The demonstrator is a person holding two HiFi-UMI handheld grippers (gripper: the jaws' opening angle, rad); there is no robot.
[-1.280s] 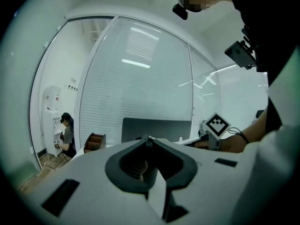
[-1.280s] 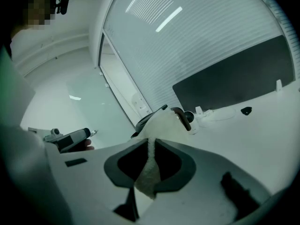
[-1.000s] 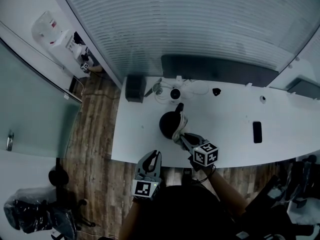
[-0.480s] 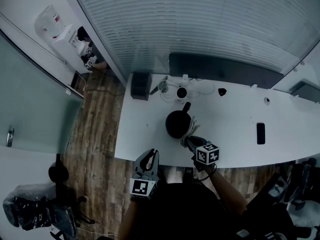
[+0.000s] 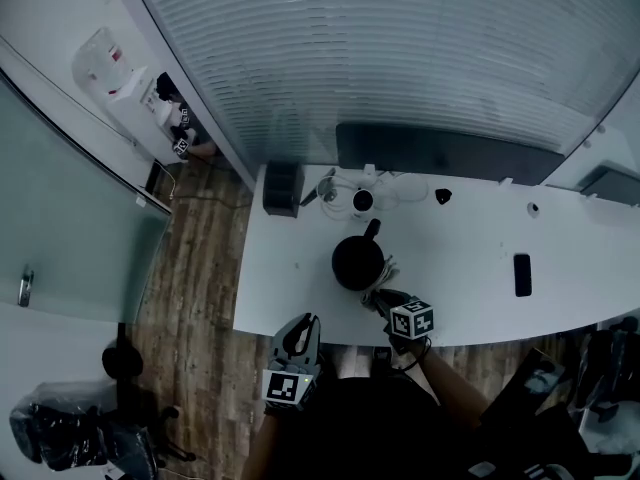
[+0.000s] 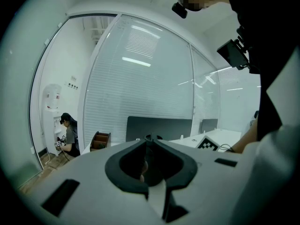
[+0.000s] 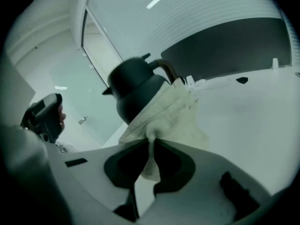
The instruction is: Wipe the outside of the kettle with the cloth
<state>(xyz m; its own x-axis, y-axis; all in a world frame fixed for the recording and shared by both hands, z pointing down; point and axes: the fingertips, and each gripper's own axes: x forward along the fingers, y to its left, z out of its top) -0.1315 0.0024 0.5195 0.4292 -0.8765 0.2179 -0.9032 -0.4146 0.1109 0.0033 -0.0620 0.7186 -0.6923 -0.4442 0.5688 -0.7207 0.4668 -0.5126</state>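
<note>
A dark round kettle point(image 5: 357, 262) with a curved handle stands on the white table point(image 5: 470, 268); the right gripper view shows the kettle point(image 7: 135, 89) from the side. A pale cloth point(image 7: 169, 115) lies against its near right flank, seen in the head view as a small light patch, the cloth point(image 5: 384, 272). My right gripper point(image 5: 378, 293) is shut on the cloth's bunched end, which is pinched between the jaws of the right gripper point(image 7: 151, 143). My left gripper point(image 5: 303, 326) is held off the table's front edge, left of the kettle. The left gripper point(image 6: 149, 143) is shut with nothing in it.
A dark monitor point(image 5: 450, 152) runs along the table's back. A white round device with cables point(image 5: 362, 201), a dark box point(image 5: 283, 186) and a small black item point(image 5: 442, 196) sit behind the kettle. A phone point(image 5: 521, 274) lies at the right. A person point(image 6: 68, 134) stands far left.
My right gripper has sunk with the cloth down the kettle's right side toward the table. The left gripper stays about where it was.
</note>
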